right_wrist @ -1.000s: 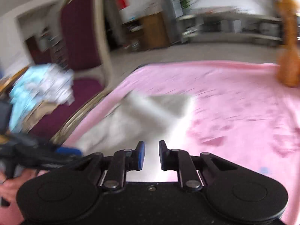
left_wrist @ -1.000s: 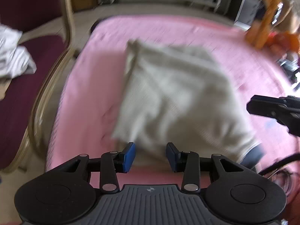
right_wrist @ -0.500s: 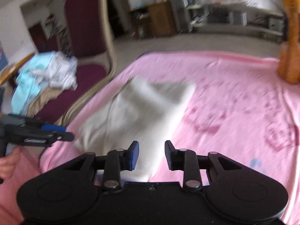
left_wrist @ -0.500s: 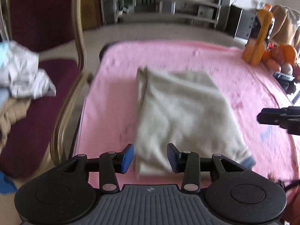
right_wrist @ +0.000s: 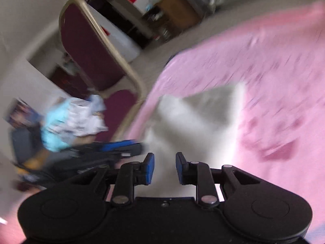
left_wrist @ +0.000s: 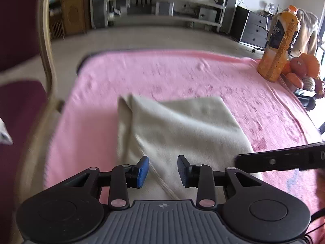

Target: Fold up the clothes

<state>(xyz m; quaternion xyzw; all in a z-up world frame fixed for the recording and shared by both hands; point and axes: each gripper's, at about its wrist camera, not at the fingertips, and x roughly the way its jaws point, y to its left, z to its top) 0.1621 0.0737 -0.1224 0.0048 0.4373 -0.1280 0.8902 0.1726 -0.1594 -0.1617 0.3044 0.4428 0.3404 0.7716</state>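
Both grippers nearer folded beige cloth (left_wrist: 182, 126) vs before — L gripper (left_wrist: 163, 169) & R gripper (right_wrist: 164, 167) jaws narrowing, nothing pinched.

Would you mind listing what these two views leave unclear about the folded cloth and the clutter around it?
- Cloth, left wrist view: near edge hidden under the left gripper.
- Cloth, right wrist view: motion blur smears folds and edges.
- Clothes pile on the chair, right wrist view: blurred; separate garments not countable.
- Fruit behind the bottle, left wrist view: partly hidden, near the frame edge.

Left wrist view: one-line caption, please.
Left gripper, jaws closing, over a folded beige garment on a pink blanket.
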